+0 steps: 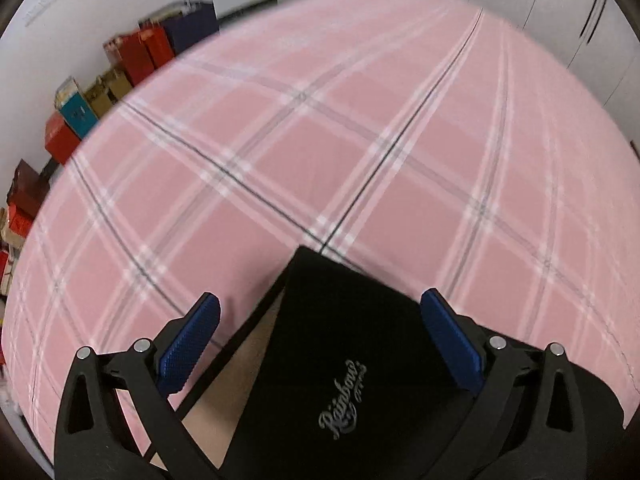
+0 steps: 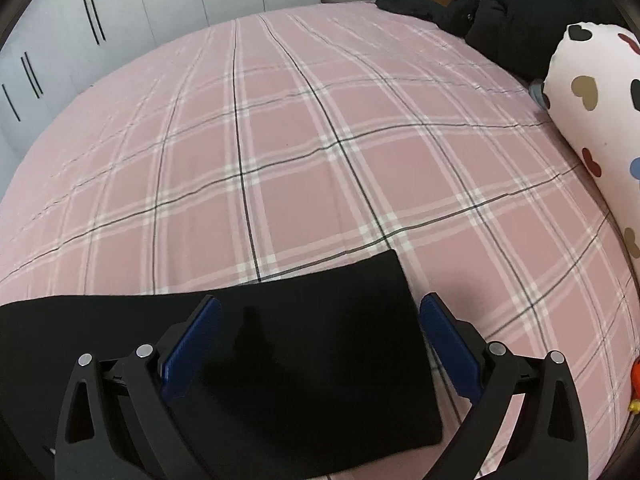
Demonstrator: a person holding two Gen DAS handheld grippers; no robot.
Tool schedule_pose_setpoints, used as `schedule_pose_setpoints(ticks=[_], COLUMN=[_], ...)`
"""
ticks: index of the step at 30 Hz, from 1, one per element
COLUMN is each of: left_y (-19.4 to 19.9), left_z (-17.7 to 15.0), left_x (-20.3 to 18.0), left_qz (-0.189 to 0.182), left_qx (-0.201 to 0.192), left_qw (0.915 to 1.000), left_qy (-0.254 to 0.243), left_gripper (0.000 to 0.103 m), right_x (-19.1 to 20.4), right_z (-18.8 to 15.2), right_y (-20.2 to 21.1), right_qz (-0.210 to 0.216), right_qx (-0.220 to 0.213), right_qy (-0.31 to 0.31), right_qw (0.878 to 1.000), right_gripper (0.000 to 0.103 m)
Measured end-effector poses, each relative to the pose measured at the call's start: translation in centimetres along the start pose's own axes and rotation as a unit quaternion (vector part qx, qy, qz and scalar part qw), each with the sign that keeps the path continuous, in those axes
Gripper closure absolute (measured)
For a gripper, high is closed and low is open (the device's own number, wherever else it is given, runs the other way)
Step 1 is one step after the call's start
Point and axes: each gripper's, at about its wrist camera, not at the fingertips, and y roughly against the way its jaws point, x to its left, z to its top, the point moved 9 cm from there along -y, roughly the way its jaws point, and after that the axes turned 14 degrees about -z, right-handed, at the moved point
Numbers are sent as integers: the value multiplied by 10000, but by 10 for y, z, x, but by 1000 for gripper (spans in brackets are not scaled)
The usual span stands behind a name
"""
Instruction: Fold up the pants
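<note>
Left wrist view: the left gripper (image 1: 320, 344) stands wide open with nothing between its jaws, its matte black linkage arms pinned with silver rivets and ending in blue pads (image 1: 192, 344) with a fine knurled grain. Below and between them lie the black pants (image 1: 344, 340), a soft, dense, matte fabric folded into a flat panel with one squared corner pointing away from the camera; grey cursive lettering on the cloth reads "Rainbow", with a smaller line under it too blurred to read. A thin dark cord (image 1: 224, 360) runs diagonally beside the left finger. The pants rest near the near edge of the bed (image 1: 360, 140), whose cover is pink plaid crossed by white bands and thin dark lines. Past the bed's far left edge stand red, navy, teal and tan boxes (image 1: 132, 56) against a white wall. Right wrist view: the right gripper (image 2: 320, 348) is likewise spread wide and holds nothing, hovering over the pants (image 2: 320, 360), which form a smooth black rectangle with a straight far edge and a crisp far right corner, stretching off toward the bed's near left edge. At the bed's right edge sits a white cushion (image 2: 592, 120) printed with coloured hearts, a heap of black clothing (image 2: 500, 8) behind it at the far right corner, and grey wardrobe doors (image 2: 120, 16) with slim black handles beyond.
</note>
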Motion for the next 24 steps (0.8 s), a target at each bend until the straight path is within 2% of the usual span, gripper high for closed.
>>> schedule_pose_setpoints(ticks=[2,3,4,5,6,7,8,13,18,22,24], left_y=[-7,-9,-10,-9,-7,-1,4,67,138,175,189], left_z=[-1,0,0,1,2,4,3,4,-12,-36,-48], left_x=[0,0,0,2,1,-2,-6,-14,-17,-23,-22], left_qz=[-140,-209,-185,-18,43,-34,-186,-838,-1384,-1501,-1575], left_qx=[-3,-14,-1,-24,-68,-92,-123,-589,-819,-746,-735], left_qw=[9998,9996,9996,9997,9998,9998,9996,9946,9870,9852,9840], left_qy=[149,205,235,232,192,144,156,187,-60,-369,-392], left_gripper=[7,26,34,52,66,76,80,81,81,81,81], right_x=[7,10,13,15,17,18,18,0,-46,-72,-68], right_z=[-2,-3,-4,-5,-5,-5,-4,7,2,-21,-34], right_y=[-4,-5,-6,-7,-4,0,3,58,115,135,137], right_qz=[-7,-38,-44,8,79,145,260,513,653,810,1045], right_qx=[11,-23,-20,10,-12,-14,14,-533,-862,-636,-343], right_qy=[136,212,289,322,280,246,197,-56,-245,-372,-395], right_qw=[9999,9998,9996,9995,9996,9996,9995,9972,9938,9940,9932], right_gripper=[7,18,43,55,69,94,103,103,103,103,102])
